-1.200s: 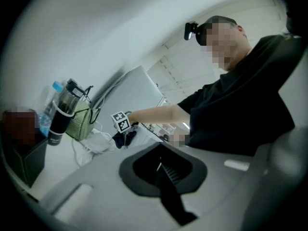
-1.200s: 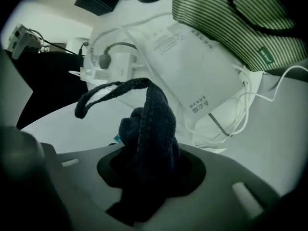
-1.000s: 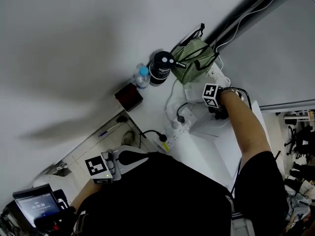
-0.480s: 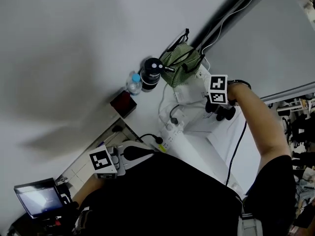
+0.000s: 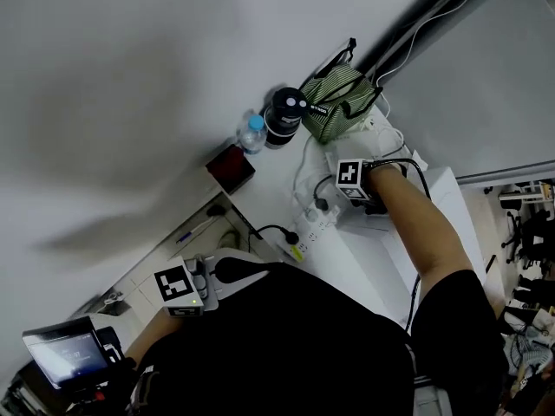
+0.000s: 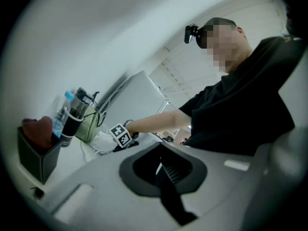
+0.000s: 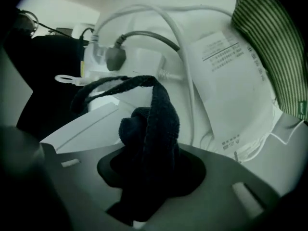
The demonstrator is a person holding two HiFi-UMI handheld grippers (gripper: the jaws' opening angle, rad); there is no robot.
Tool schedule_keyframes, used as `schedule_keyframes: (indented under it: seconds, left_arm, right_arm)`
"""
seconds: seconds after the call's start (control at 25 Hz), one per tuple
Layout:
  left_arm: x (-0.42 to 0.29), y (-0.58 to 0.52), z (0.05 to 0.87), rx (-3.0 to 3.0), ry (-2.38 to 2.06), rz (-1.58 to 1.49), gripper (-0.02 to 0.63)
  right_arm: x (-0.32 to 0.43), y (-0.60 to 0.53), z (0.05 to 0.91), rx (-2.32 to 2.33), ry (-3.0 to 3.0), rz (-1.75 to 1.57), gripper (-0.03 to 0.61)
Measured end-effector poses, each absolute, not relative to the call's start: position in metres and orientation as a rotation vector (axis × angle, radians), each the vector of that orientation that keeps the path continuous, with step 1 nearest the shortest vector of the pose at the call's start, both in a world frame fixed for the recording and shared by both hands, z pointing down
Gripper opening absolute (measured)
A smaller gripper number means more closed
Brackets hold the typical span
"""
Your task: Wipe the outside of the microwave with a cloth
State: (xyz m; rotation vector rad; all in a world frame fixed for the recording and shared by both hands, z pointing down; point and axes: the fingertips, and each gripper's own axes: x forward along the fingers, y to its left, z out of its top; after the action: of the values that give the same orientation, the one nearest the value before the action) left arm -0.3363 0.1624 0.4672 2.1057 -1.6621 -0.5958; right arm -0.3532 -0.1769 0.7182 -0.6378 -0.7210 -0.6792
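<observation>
— Holding anything, that right gripper [image 5: 357, 191]?
— Yes. Its jaws are clamped on a dark cloth [image 7: 155, 121], which is bunched between them with a loose loop trailing off to one side.
— And where does the cloth sit with respect to the microwave [image 5: 377, 263]?
— At the white microwave's far corner, near the power strip [image 5: 305, 235] and the white cable [image 7: 186, 61]. Whether the cloth presses on the casing cannot be told.
— The left gripper [image 6: 163, 170]?
— It is down by the person's black shirt [image 5: 286, 345], well apart from the microwave. Its jaws are together with nothing between them.
— What else stands on the counter [image 5: 269, 193]?
— A green striped bag [image 5: 338, 102], with a black flask [image 5: 284, 115] just beside it, then a water bottle [image 5: 252, 133] and a dark red box [image 5: 230, 170]. A printed white packet [image 7: 226, 81] lies next to the bag.
</observation>
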Motion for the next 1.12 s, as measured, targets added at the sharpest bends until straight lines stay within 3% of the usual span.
schedule_keyframes:
  seconds: [0.24,0.6,1.12]
  left_arm:
    - [-0.339,0.179,0.474,2.048,-1.742,-0.605,0.003]
    - [-0.331,0.148,0.445,2.265,-1.610,-0.574,0.003]
    - [-0.347,0.181,0.467,2.099,-1.739,-0.638,0.003]
  right_arm:
    - [-0.353,-0.176,0.743,-0.646,-0.764,-0.634,0.138]
    - [-0.335,-0.101,0.577,-0.921,-0.834,-0.528,0.144]
    - [-0.327,-0.105,0.736,-0.733,-0.754,-0.554,0.140]
